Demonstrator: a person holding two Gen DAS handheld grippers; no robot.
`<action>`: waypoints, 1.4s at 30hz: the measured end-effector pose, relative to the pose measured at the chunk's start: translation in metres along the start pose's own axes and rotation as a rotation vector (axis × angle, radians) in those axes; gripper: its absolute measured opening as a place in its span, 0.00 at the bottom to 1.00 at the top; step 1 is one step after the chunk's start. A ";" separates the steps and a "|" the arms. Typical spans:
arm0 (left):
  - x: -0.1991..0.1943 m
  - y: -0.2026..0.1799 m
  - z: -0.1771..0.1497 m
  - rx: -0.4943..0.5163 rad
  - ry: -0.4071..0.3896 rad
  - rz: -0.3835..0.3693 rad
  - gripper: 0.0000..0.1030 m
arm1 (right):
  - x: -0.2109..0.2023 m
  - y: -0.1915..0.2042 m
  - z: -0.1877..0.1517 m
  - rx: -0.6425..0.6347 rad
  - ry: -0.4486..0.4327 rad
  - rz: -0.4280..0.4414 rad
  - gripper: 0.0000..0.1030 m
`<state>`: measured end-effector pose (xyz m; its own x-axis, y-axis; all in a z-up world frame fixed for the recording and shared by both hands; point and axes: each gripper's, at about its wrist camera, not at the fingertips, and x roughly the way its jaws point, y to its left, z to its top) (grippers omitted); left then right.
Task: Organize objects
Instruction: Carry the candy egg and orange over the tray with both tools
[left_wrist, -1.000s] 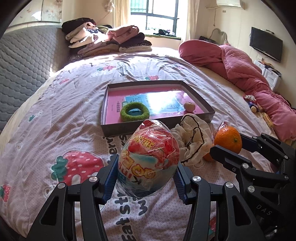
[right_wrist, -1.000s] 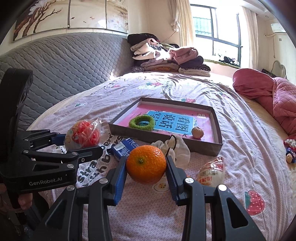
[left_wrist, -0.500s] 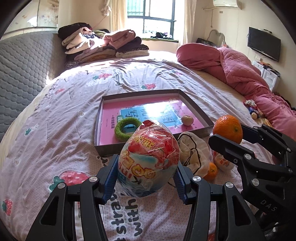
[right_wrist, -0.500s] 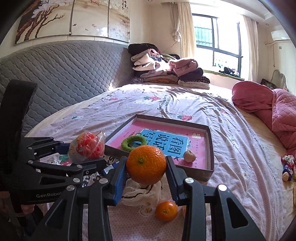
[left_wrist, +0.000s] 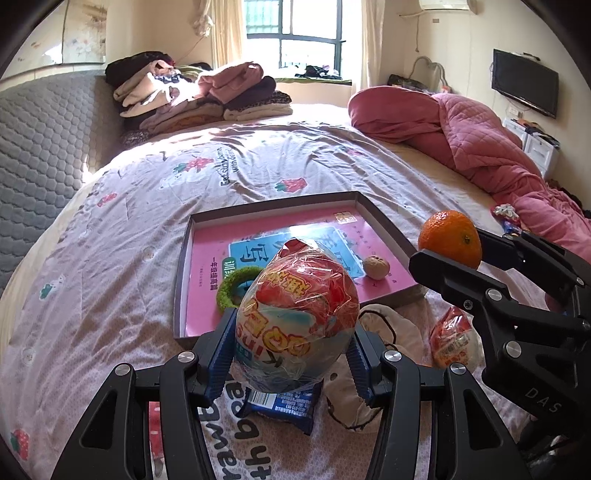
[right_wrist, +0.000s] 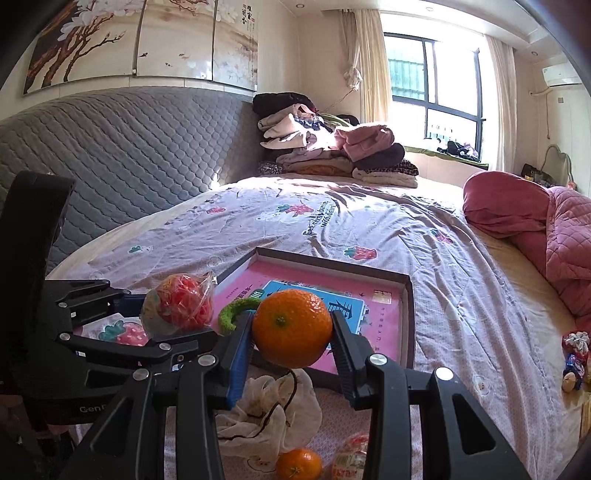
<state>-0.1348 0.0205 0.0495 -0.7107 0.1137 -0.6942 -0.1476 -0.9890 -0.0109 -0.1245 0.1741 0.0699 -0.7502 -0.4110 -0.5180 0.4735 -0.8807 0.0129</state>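
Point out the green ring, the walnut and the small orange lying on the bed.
green ring (left_wrist: 236, 286), left wrist view, its upper arc.
walnut (left_wrist: 376, 267), left wrist view, its middle.
small orange (right_wrist: 298, 463), right wrist view, its middle.

The left claw (left_wrist: 295, 350) sits at the lower centre of its own frame, the right claw (right_wrist: 291, 338) likewise, both angled downward with jaws clamped on loads.

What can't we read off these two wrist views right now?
- Blue packet: left wrist view, mostly hidden under the wrapped egg; label unreadable.
- Small orange: right wrist view, cut off by the bottom edge.
- Green ring: right wrist view, partly behind the big orange.
- Toys: right wrist view, too small to identify.
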 end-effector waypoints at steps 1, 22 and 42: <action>0.002 -0.001 0.002 0.001 0.001 0.001 0.54 | 0.002 -0.001 0.001 -0.002 -0.001 -0.004 0.40; 0.056 -0.010 0.031 0.012 0.040 -0.006 0.54 | 0.039 -0.038 0.018 -0.015 0.023 -0.046 0.40; 0.111 -0.007 0.038 0.011 0.122 -0.008 0.54 | 0.120 -0.081 0.024 0.003 0.136 -0.053 0.40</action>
<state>-0.2388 0.0432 -0.0007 -0.6203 0.1080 -0.7769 -0.1609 -0.9869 -0.0088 -0.2635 0.1902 0.0273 -0.7047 -0.3285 -0.6289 0.4335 -0.9010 -0.0151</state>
